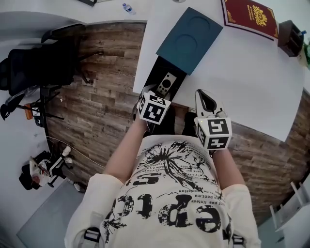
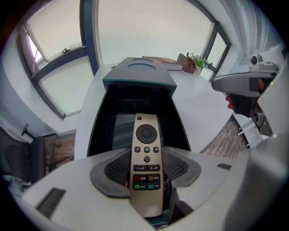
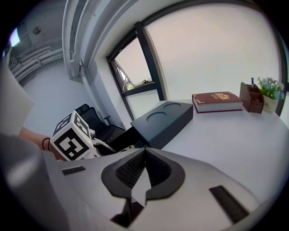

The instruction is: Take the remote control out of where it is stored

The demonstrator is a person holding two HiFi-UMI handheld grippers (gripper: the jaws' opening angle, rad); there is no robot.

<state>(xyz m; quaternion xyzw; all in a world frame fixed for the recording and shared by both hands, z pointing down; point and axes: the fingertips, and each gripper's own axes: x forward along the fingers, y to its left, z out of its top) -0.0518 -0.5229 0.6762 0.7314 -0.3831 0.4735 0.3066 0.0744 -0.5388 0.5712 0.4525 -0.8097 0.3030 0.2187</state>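
Note:
A teal box (image 1: 189, 38) lies on the white table (image 1: 242, 87), and its black drawer tray (image 1: 154, 76) is pulled out over the table's near edge. The slim champagne remote control (image 1: 167, 83) lies in that tray. My left gripper (image 1: 159, 95) points steeply down at the tray. In the left gripper view the remote (image 2: 146, 149) runs lengthwise between the jaws of my left gripper (image 2: 146, 155), which stand wide without visibly pressing on it. My right gripper (image 1: 204, 97) hovers beside the tray at the table edge; in its own view my right gripper (image 3: 143, 155) is shut and empty.
A dark red book (image 1: 249, 14) and a brown pen holder (image 1: 289, 38) sit at the table's far side, with a small plant (image 3: 270, 90) beyond. A black office chair (image 1: 38, 63) stands on the wood floor to the left.

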